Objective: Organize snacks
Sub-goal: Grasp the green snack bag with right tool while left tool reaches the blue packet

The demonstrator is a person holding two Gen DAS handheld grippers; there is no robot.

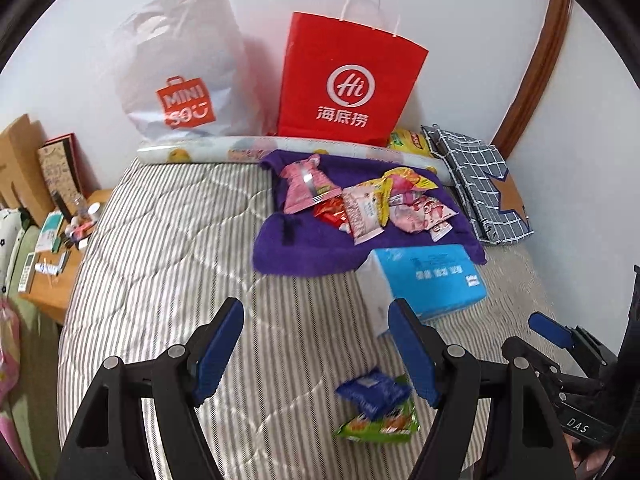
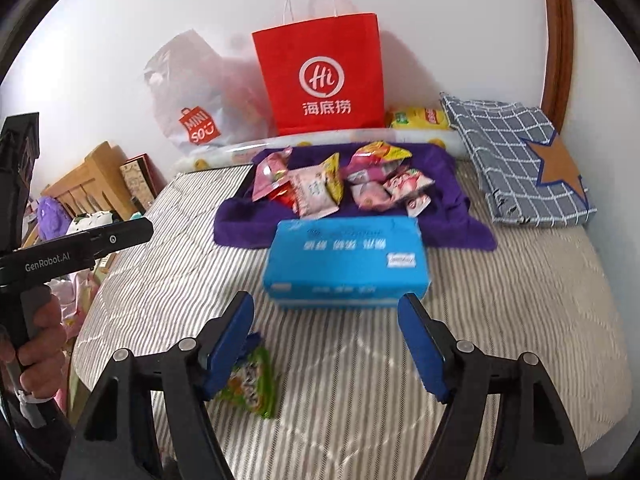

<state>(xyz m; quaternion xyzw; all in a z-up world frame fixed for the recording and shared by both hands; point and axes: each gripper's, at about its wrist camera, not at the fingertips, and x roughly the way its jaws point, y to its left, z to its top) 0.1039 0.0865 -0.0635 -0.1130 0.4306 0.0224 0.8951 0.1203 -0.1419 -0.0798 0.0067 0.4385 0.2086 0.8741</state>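
Observation:
Several snack packets (image 1: 360, 200) in pink, red and yellow lie piled on a purple cloth (image 1: 304, 256) on the striped bed; the pile (image 2: 340, 184) also shows in the right wrist view. A blue packet (image 1: 372, 394) lies on top of a green packet (image 1: 380, 426) on the bed, just below my left gripper (image 1: 316, 352), which is open and holds nothing. My right gripper (image 2: 326, 344) is open and empty too. The green packet (image 2: 252, 384) sits beside its left finger, partly hidden.
A blue tissue box (image 2: 346, 264) lies between the grippers and the cloth. A red paper bag (image 1: 344, 80) and a white plastic bag (image 1: 180, 76) stand against the wall. Folded checked fabric (image 2: 520, 160) lies right. A cluttered bedside table (image 1: 60, 248) stands left.

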